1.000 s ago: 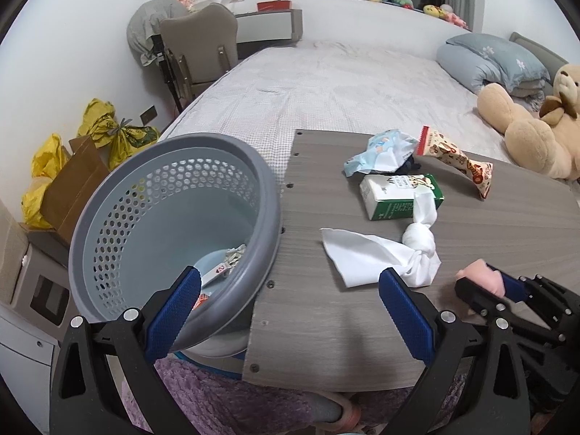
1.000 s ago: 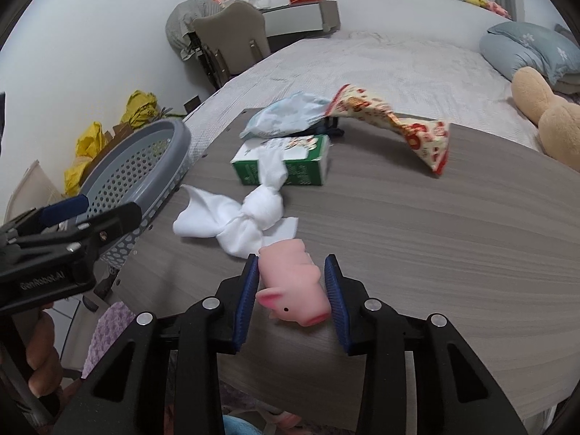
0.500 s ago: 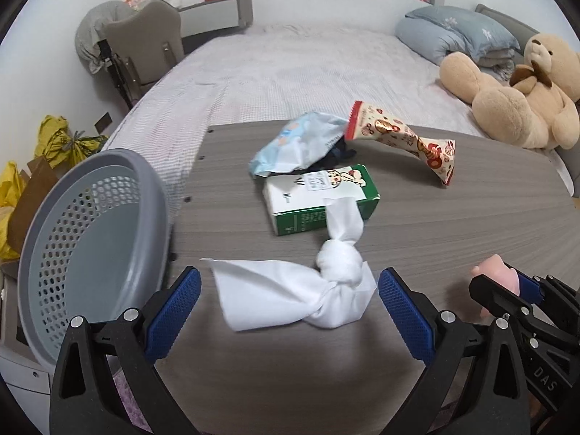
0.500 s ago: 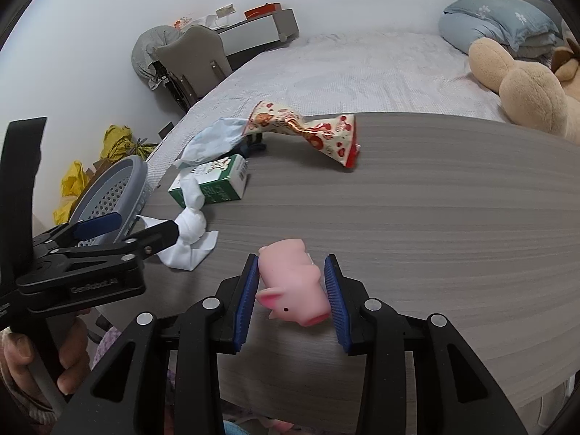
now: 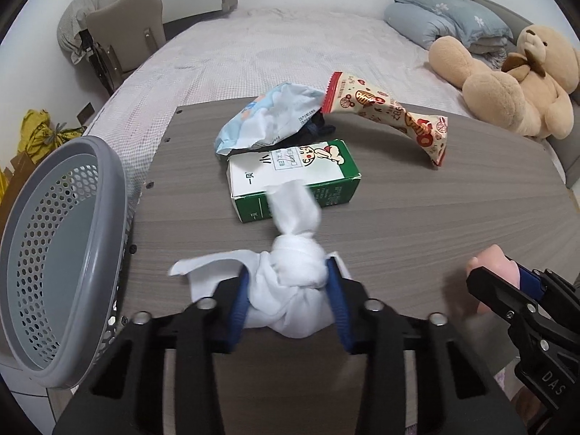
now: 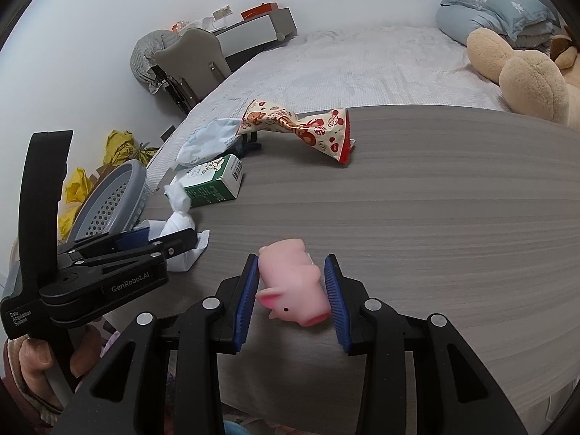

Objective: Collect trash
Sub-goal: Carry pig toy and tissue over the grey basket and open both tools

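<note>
My left gripper (image 5: pixel 288 284) is closing, and its blue pads press on the knot of a white knotted cloth (image 5: pixel 295 261) near the front of the wooden table (image 5: pixel 435 217). One tail of the cloth drapes over a green and white carton (image 5: pixel 290 177). Behind the carton lie a light blue wrapper (image 5: pixel 268 123) and a red-patterned snack wrapper (image 5: pixel 388 112). My right gripper (image 6: pixel 291 272) is shut on a pink pig toy (image 6: pixel 290 286), just above the table at its front. A grey perforated basket (image 5: pixel 54 253) stands tilted off the table's left edge.
A bed (image 5: pixel 290 47) runs behind the table with a teddy bear (image 5: pixel 507 87) and blue pillows on its right side. A chair (image 5: pixel 123 36) and yellow bags (image 5: pixel 36 130) stand at the left by the wall. A hand (image 6: pixel 32 359) holds the left gripper's handle.
My left gripper swung right from over the basket to the white cloth, dropped, and closed its wide-open jaws on the knot. My right gripper kept the pig and shifted right along the table.
</note>
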Demonstrator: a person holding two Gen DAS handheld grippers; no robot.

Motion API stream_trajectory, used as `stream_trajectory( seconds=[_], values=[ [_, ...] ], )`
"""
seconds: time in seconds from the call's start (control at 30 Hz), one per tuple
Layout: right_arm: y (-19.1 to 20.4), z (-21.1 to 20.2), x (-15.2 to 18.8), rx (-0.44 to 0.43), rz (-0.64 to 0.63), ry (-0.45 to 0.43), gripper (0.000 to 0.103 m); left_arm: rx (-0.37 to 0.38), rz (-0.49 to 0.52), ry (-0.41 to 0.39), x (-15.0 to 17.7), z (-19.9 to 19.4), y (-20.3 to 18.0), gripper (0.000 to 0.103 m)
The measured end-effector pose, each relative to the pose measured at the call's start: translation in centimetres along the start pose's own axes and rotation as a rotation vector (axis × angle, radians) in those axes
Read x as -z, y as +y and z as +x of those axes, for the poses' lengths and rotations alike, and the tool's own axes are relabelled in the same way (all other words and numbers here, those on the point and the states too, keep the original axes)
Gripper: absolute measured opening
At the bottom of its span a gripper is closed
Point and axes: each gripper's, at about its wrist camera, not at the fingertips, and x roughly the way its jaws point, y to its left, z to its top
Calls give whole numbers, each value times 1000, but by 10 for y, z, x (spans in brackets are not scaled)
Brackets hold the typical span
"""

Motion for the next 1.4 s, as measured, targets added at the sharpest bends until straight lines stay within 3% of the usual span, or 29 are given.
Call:
stream_trajectory(
  seconds=[0.3,0.53,0.73,1.03,1.4],
  values=[
    [17,-8,-3,-3,-27,-12,36,20,-32,-78,4,-41,18,33],
    [55,-8,-17,-34,-92,-23,36,-30,-84,-173,1,-76,55,33],
    [105,5,-39,-85,-168,-27,36,-96,-150,-214,3,-88,108,33],
    [186,43,-62,-170,-273,2,36,-178,-230,-200,14,-84,185,33],
    [259,100,-70,-245,-367,86,36,-213,-294,-137,24,-63,242,34]
  ],
)
